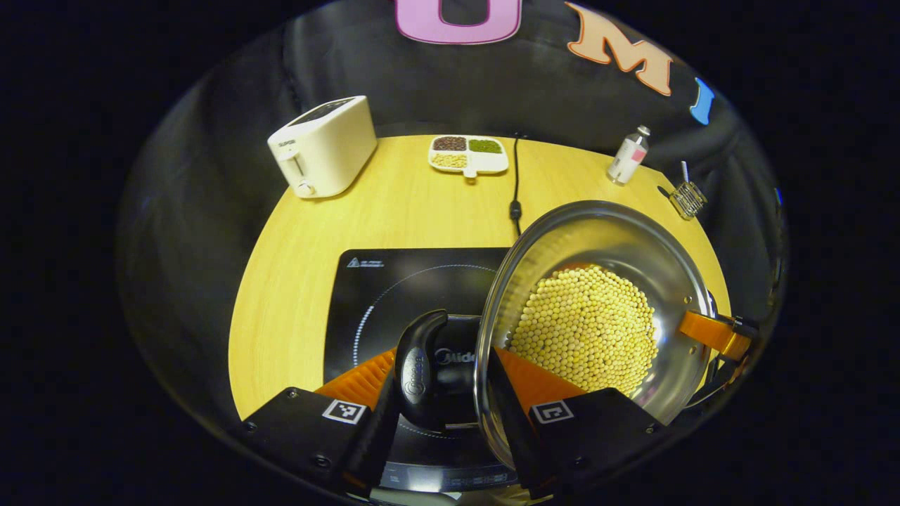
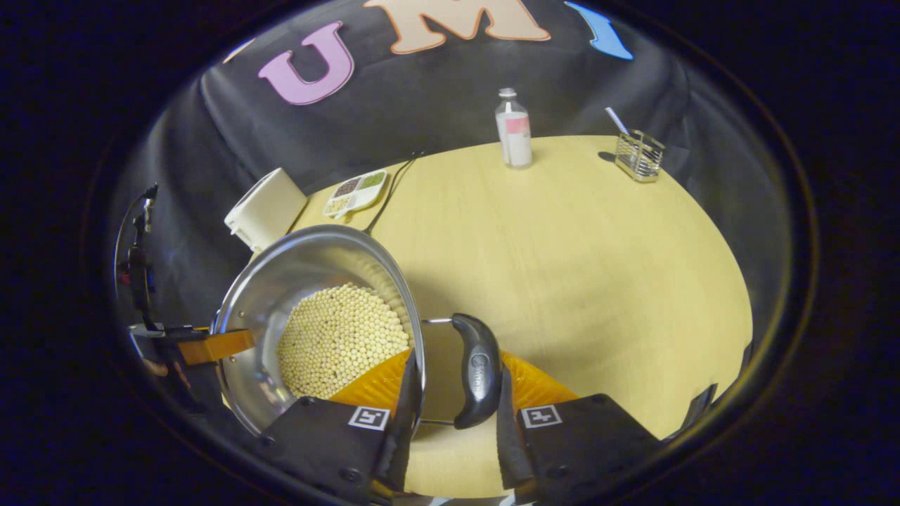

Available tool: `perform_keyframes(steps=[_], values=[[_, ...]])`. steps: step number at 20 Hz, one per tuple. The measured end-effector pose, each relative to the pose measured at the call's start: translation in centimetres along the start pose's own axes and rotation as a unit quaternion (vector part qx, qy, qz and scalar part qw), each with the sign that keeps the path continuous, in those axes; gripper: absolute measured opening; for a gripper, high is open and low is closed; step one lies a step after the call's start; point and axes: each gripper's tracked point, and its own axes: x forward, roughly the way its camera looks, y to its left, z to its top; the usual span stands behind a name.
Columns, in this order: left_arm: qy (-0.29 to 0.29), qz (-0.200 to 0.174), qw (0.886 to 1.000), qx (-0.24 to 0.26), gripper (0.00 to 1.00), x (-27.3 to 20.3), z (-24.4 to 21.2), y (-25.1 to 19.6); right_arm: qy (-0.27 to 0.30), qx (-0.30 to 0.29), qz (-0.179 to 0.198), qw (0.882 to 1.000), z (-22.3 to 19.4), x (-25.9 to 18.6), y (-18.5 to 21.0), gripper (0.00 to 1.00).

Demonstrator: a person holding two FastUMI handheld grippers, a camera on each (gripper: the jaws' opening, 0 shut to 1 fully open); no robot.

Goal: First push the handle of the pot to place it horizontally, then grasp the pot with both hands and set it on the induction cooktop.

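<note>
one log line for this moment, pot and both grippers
pot: beans inside, held at both handles | left gripper: shut on handle | right gripper: shut on handle | cooktop: under pot's left side

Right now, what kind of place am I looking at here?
Probably a mock kitchen set up in a recording booth: a wooden table holds an induction cooktop, a toaster and a steel pot of beans, with black cloth hung behind instead of real walls.
</note>
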Motion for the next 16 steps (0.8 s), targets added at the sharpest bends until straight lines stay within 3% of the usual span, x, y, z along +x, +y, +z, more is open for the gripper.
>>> perform_keyframes(steps=[8, 9, 13, 15, 16], values=[[0.008, 0.019, 0.999, -0.030, 0.71, -0.3, -1.1, 5.9, 0.010, -0.024, 0.021, 0.999, -0.8, 1.9, 5.8, 0.48], [0.009, 0.020, 0.999, -0.034, 0.72, -0.3, -1.1, 6.5, 0.011, -0.027, 0.023, 0.999, -0.7, 2.0, 6.4, 0.53], [0.010, 0.026, 0.999, -0.043, 0.71, -0.3, -1.1, 8.5, 0.013, -0.036, 0.029, 0.999, -0.5, 2.8, 8.6, 0.53], [0.013, 0.026, 0.998, -0.047, 0.71, -0.2, -1.0, 9.3, 0.014, -0.040, 0.029, 0.999, -0.4, 3.0, 9.4, 0.48], [0.014, 0.026, 0.998, -0.049, 0.71, -0.2, -0.9, 9.7, 0.014, -0.041, 0.029, 0.999, -0.4, 3.0, 9.7, 0.53]])
